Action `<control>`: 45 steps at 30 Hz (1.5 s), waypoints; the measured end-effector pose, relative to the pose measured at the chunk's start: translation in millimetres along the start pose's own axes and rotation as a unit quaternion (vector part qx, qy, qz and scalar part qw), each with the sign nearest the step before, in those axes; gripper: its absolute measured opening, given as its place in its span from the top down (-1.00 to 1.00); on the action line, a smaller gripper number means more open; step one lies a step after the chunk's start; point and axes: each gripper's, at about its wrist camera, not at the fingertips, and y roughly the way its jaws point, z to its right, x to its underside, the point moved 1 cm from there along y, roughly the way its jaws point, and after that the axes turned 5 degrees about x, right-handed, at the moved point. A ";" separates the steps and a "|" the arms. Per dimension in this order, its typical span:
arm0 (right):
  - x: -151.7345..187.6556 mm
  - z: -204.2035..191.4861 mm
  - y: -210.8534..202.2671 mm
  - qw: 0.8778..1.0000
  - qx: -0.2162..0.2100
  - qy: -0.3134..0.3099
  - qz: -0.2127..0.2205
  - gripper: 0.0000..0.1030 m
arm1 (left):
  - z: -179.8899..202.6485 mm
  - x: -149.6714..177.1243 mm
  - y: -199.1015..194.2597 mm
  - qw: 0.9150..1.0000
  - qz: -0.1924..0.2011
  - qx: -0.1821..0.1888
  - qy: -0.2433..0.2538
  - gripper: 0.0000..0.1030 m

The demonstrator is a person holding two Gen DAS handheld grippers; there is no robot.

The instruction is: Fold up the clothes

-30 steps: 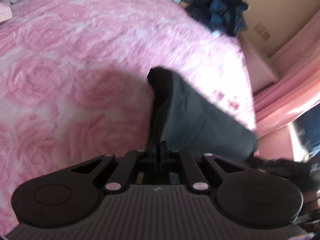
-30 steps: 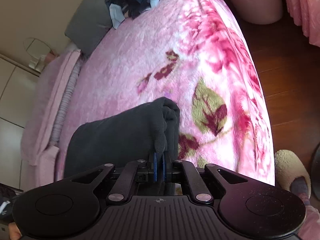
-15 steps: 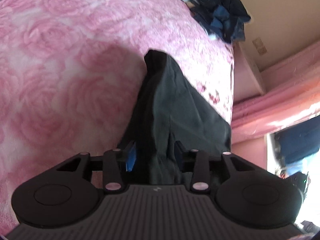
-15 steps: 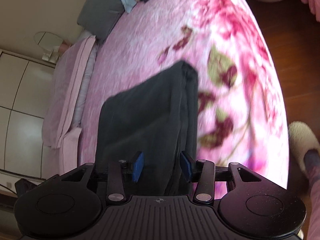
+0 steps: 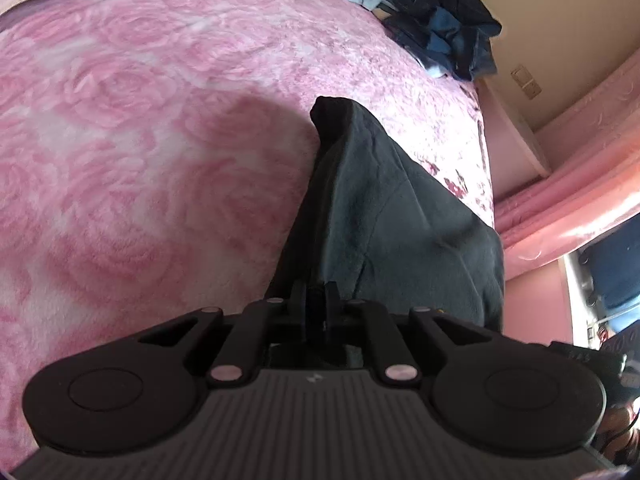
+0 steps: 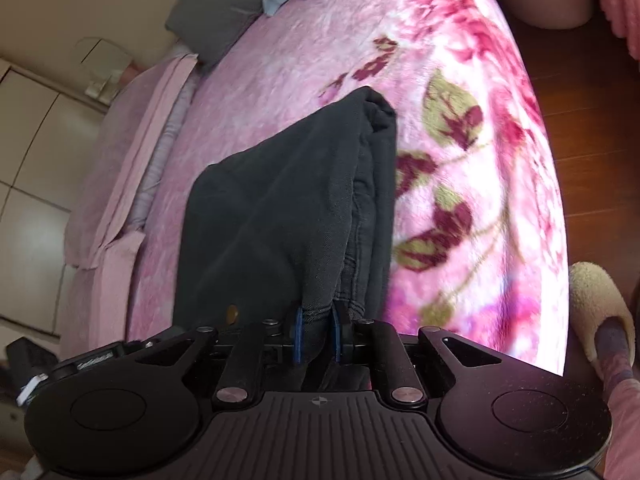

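Observation:
A dark grey folded garment [image 5: 384, 208] lies on the pink rose-patterned bedspread [image 5: 140, 140], reaching from my left gripper [image 5: 315, 300] towards the far side. My left gripper is shut on its near edge, fingers close together with cloth between them. In the right wrist view the same garment [image 6: 280, 200] shows several stacked layers along its right side. My right gripper [image 6: 316, 334] is shut on the near corner, cloth pinched between its blue pads [image 6: 298, 334].
A heap of dark blue and light blue clothes [image 5: 436, 28] sits at the bed's far corner, beside a grey pillow [image 6: 216, 12]. The bed edge drops to a wooden floor [image 6: 592, 140] on the right. A foot in a fuzzy slipper [image 6: 600, 312] stands there.
Both grippers were shut a second ago, stood open around the garment's edge half a second ago, and have now shut on it again. The garment lies flatter and longer on the bed.

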 end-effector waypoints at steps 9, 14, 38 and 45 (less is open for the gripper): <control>-57.2 18.7 -14.4 0.996 0.015 0.063 0.056 0.18 | 4.6 -74.4 11.8 0.999 0.019 0.029 -0.016 0.31; -91.7 32.9 10.3 0.990 -0.001 0.121 0.066 0.18 | 2.2 -115.6 66.9 0.998 0.009 0.052 -0.037 0.32; -102.3 24.2 7.3 0.989 0.043 0.077 0.115 0.61 | -10.4 -121.4 84.8 0.998 0.000 0.060 -0.002 0.48; -69.1 23.0 -7.1 0.992 -0.005 0.111 0.055 0.61 | -9.7 -66.1 47.7 0.995 -0.029 0.083 -0.040 0.41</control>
